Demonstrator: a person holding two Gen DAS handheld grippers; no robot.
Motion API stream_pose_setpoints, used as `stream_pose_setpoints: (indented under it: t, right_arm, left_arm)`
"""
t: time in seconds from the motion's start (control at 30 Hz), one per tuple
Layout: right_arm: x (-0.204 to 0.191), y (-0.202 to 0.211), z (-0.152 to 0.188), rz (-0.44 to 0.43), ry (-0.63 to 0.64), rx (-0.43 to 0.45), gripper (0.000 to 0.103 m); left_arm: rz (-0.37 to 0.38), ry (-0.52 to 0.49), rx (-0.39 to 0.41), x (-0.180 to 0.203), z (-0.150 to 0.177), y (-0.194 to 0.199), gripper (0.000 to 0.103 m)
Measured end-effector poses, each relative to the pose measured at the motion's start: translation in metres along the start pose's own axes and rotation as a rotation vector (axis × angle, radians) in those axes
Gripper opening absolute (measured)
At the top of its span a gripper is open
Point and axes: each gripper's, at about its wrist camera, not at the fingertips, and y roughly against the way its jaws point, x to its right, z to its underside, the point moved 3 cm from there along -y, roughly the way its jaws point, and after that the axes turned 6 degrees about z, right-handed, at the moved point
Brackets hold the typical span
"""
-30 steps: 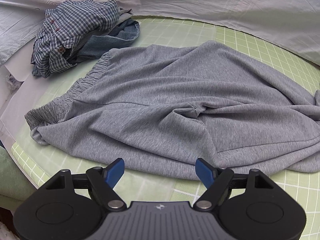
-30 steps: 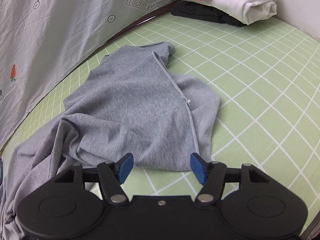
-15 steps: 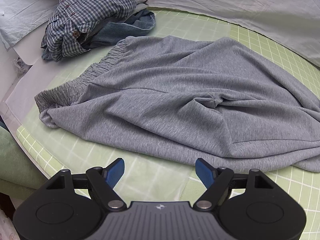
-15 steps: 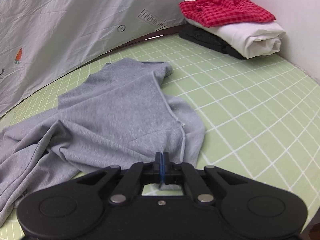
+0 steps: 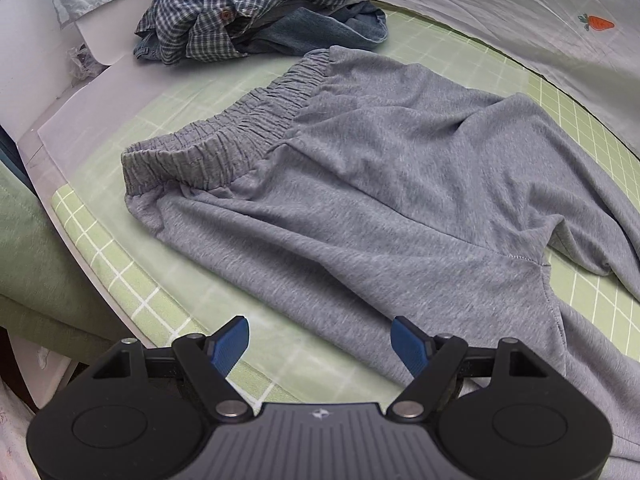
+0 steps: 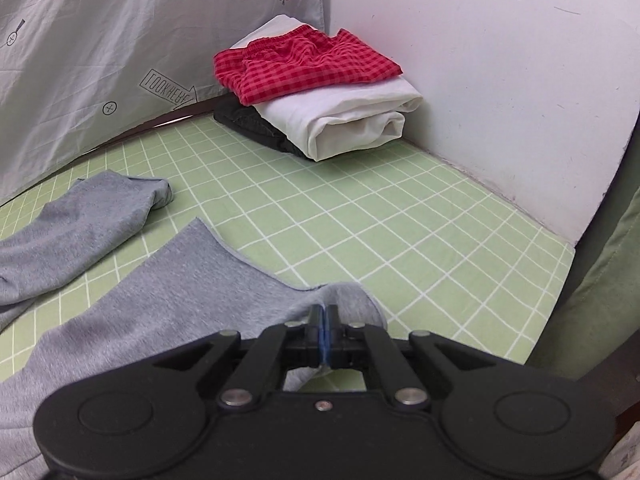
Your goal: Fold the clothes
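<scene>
Grey sweatpants (image 5: 400, 184) spread across the centre of the left wrist view on a green grid mat (image 5: 100, 256), elastic waistband (image 5: 224, 136) bunched at centre left, crotch seam at right. In the right wrist view, two grey legs at lower left: one lying flat toward the left edge (image 6: 80, 216), the other drawn toward the bottom centre.

Left gripper (image 5: 320, 344) at bottom centre, blue fingertips (image 5: 230, 344) spread wide, over the near hem of the pants, nothing between them. Right gripper (image 6: 323, 328) at bottom centre, fingers pressed together, pinching the cuff of the nearer leg (image 6: 348, 296).

Heap of checked shirt (image 5: 240, 4) and denim (image 5: 320, 28) at upper left, just beyond the waistband. Folded stack at upper centre: red checked shorts (image 6: 304, 64) atop white cloth (image 6: 352, 120) atop a dark garment (image 6: 248, 124), against a white wall (image 6: 500, 80). Pale printed sheet (image 6: 100, 48) along the upper left.
</scene>
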Motion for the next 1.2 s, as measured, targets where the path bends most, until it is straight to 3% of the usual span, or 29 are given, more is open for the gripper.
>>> stream_pose_setpoints:
  t: [0.03,0.07,0.13,0.33,0.47,0.63,1.0,1.17,1.2]
  right_arm:
    - [-0.002,0.001,0.002,-0.002,-0.011,-0.015,0.007]
    - [-0.004,0.002,0.004,-0.001,-0.025,-0.030,0.022]
    - [-0.008,0.010,0.007,0.005,-0.039,-0.025,0.037]
    - [-0.032,0.041,0.018,-0.097,-0.023,-0.011,0.041]
    - [-0.051,0.044,0.035,-0.228,-0.106,-0.125,0.039]
    - [-0.067,0.039,0.052,-0.322,-0.191,-0.243,0.033]
    - [-0.064,0.026,0.042,-0.309,-0.245,-0.279,0.034]
    - [-0.060,0.013,0.036,-0.290,-0.272,-0.316,0.038]
    - [-0.060,0.009,0.035,-0.289,-0.282,-0.328,0.038]
  left_arm:
    - [-0.007,0.010,0.000,-0.004,0.000,0.000,0.079]
    - [-0.011,0.017,0.000,-0.008,0.000,0.000,0.079]
    - [-0.013,0.028,0.000,-0.013,0.000,-0.001,0.079]
    - [0.015,0.017,0.006,-0.008,-0.003,-0.002,0.079]
    - [0.031,-0.007,0.007,0.001,-0.008,-0.006,0.079]
    - [0.088,-0.048,0.020,0.020,-0.018,-0.003,0.079]
    - [0.236,-0.254,0.003,0.116,-0.031,-0.016,0.082]
    - [0.221,-0.316,-0.021,0.144,-0.031,-0.031,0.084]
    - [0.204,-0.325,-0.023,0.146,-0.031,-0.034,0.079]
